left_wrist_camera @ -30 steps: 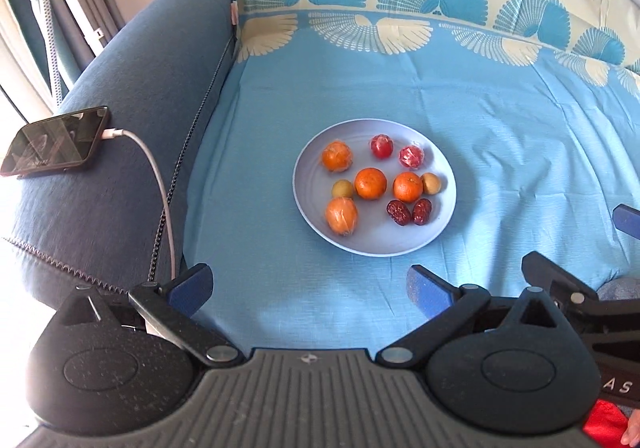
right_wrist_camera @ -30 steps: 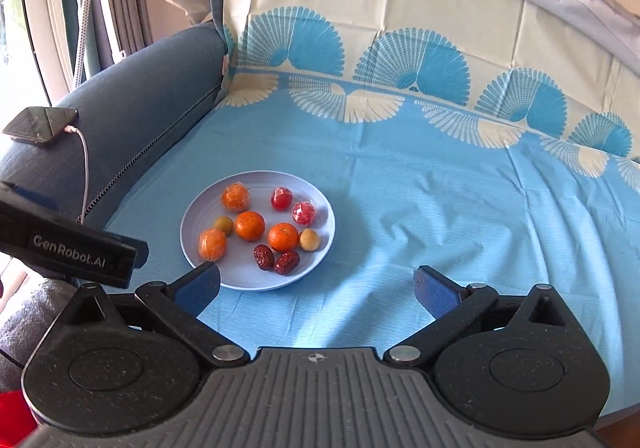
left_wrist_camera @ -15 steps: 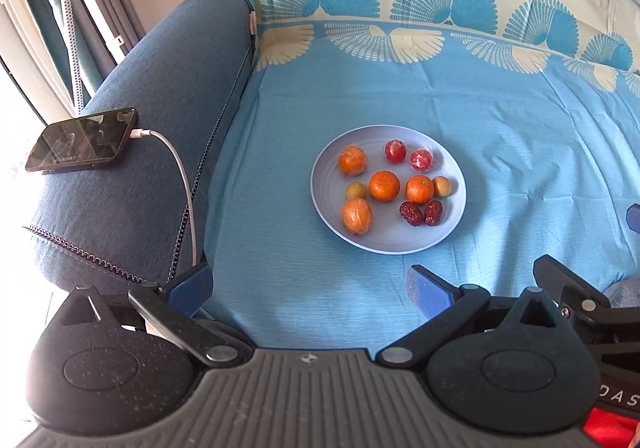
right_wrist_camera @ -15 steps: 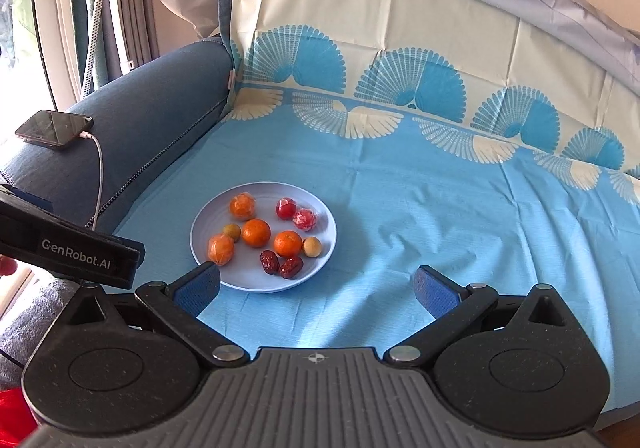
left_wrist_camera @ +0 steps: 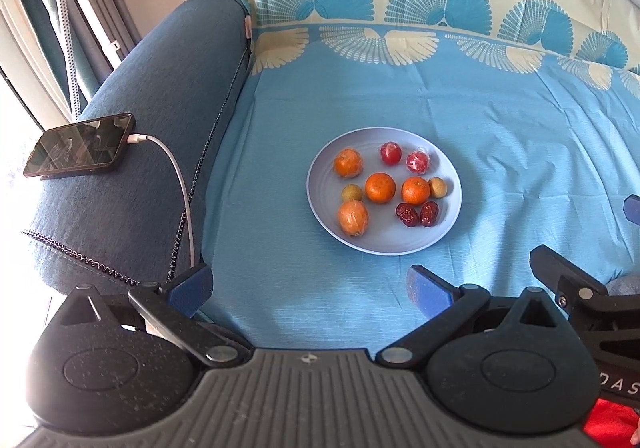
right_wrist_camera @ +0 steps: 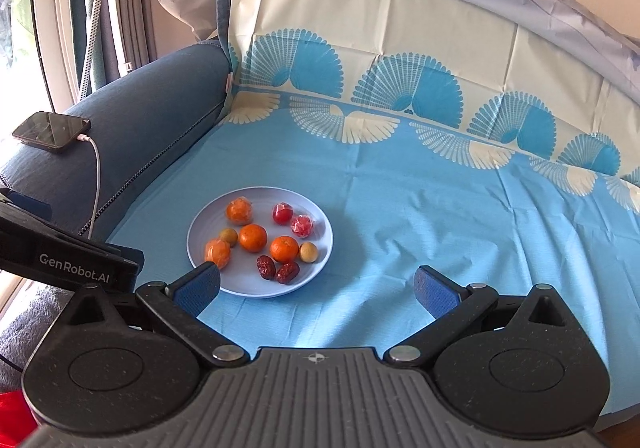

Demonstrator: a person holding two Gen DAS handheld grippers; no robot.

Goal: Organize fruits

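Looking down at a sofa seat under a blue cloth [left_wrist_camera: 500, 167]. Finding all the fruit on one pale plate [left_wrist_camera: 380, 244], nearer the left edge of the seat than the right, and not far from the front edge. Counting ten pieces, none off the plate.

Seeing some kinds already side by side: two bare oranges [left_wrist_camera: 380, 187] in the middle, two red wrapped fruits [left_wrist_camera: 417, 162] at the back of the plate, two dark dates [left_wrist_camera: 407, 214] touching at the front. Seeing other kinds split up: two wrapped oranges [left_wrist_camera: 348, 162] on the left side of the plate with a gap between, and two small yellow fruits [left_wrist_camera: 352, 192], one on each side of the bare oranges.

Could be a job close to done, with the fruit gathered on the plate. Could just as well be a mixed plate waiting to be sorted by kind. Cannot tell which. Spotting no second dish or bowl anywhere.

Holding the left tongs [left_wrist_camera: 308, 290] wide apart with nothing between, just in front of the plate. Holding the right tongs [right_wrist_camera: 316, 286] wide apart too, empty, over the front of the seat, with one tip near the plate's front rim.

Noticing a phone [left_wrist_camera: 80, 145] on the sofa arm [left_wrist_camera: 160, 95] past the left edge, with a white cable [left_wrist_camera: 176, 183] hanging down. Well away from the plate, so nothing blocks the way to the fruit.
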